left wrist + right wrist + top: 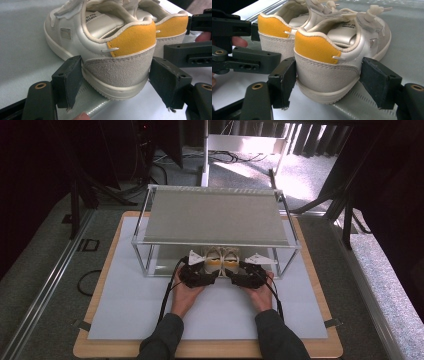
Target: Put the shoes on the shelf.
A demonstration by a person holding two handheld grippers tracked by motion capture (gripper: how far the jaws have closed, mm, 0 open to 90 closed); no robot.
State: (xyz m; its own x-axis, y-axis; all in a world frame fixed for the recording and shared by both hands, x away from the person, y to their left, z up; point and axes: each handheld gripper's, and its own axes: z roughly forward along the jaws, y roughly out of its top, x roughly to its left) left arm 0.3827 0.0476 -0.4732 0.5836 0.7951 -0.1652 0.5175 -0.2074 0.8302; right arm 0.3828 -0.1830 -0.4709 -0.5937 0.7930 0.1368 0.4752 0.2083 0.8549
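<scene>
Tabletop (100,320): wooden board with rounded corners, edge exposed all round. A white mat (130,310) covered most of it, leaving a narrow wood border. On the far half of the mat stood a metal-framed shelf rack (215,215) with a grey upper deck and a lower deck resting low over the mat. A pair of small white shoes with yellow heel tabs (219,260) sat side by side at the near edge of the lower deck, heels toward the near side.

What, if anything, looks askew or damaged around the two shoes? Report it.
Nothing stands out. The left shoe and right shoe stand upright, side by side, heels level at the shelf's lower edge. Each hand-held gripper, left and right, brackets one heel squarely. No damage shows.
</scene>
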